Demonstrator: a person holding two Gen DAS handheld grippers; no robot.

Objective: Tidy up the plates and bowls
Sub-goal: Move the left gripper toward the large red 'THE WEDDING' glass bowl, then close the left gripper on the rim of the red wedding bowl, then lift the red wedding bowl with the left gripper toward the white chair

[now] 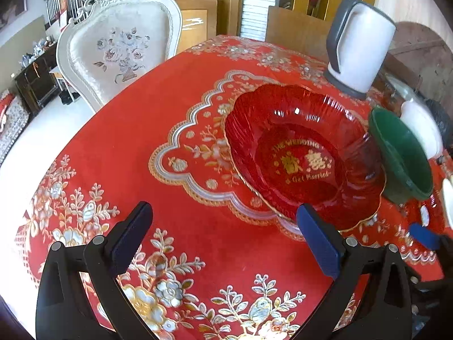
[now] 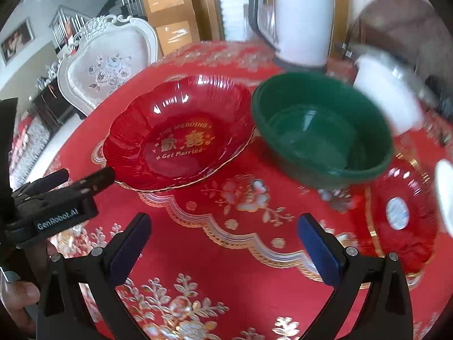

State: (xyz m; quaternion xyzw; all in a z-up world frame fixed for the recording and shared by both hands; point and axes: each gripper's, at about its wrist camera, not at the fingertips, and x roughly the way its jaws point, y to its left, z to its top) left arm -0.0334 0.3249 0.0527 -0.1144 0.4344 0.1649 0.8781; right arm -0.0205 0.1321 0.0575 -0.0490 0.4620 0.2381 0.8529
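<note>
Two red bowls (image 2: 178, 133), one green bowl (image 2: 320, 133).

Your left gripper (image 1: 223, 238) and right gripper (image 2: 223, 243) both have black angular arms, silver screw heads and dark blue finger pads (image 2: 320, 250), one body printed "GenRobot.AI" in white.

Cloth (image 1: 175, 187) free near side; kettle (image 1: 359, 45) blocks behind bowls.
</note>
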